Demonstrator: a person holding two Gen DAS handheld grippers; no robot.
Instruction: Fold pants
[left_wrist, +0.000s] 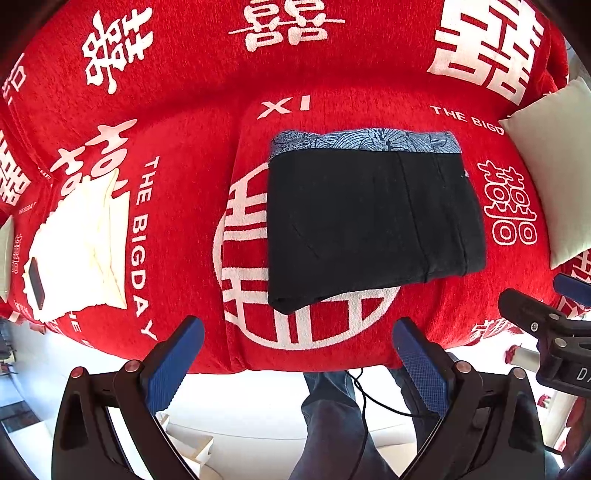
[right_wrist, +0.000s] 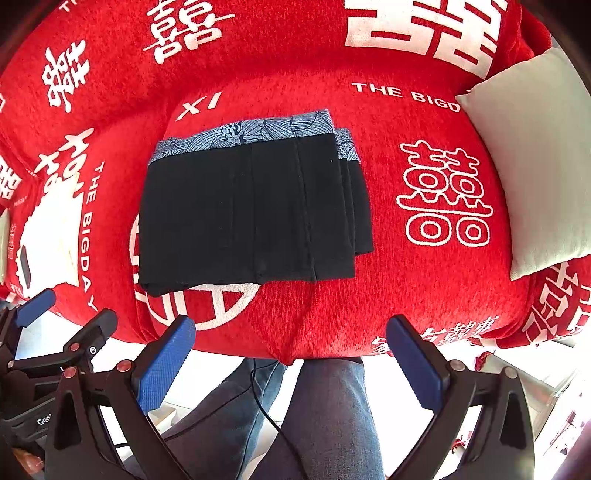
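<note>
The red sofa cover (left_wrist: 184, 229), printed with white characters and lettering, fills both views and serves as the landmark here. A pale cushion (right_wrist: 532, 166) leans at the right end of the sofa cover, and a white folded cloth (left_wrist: 85, 251) with a small dark object on it lies toward the left end.

In the middle of the sofa cover, over a large white circular print, lie the black pants (left_wrist: 369, 225), already folded into a compact rectangle of several layers. A blue-grey patterned waistband (left_wrist: 369, 140) shows along the far edge, toward the sofa back. The stepped layer edges sit on the right side and the near left corner bulges slightly.

The fabric looks soft, limp and light, likely to sag and slide apart if lifted from one side only. The thick folded edge nearest the front of the sofa cover seems the safest place to take hold, pinching all layers together.

The left gripper (left_wrist: 297, 363) is held off the front edge of the sofa cover, fingers spread wide and holding nothing, with the pants well ahead of the blue pads (left_wrist: 173, 365). The right gripper (right_wrist: 291, 363) is likewise spread and empty, the pants ahead and a little left of it. The fold appears complete or nearly so.
</note>
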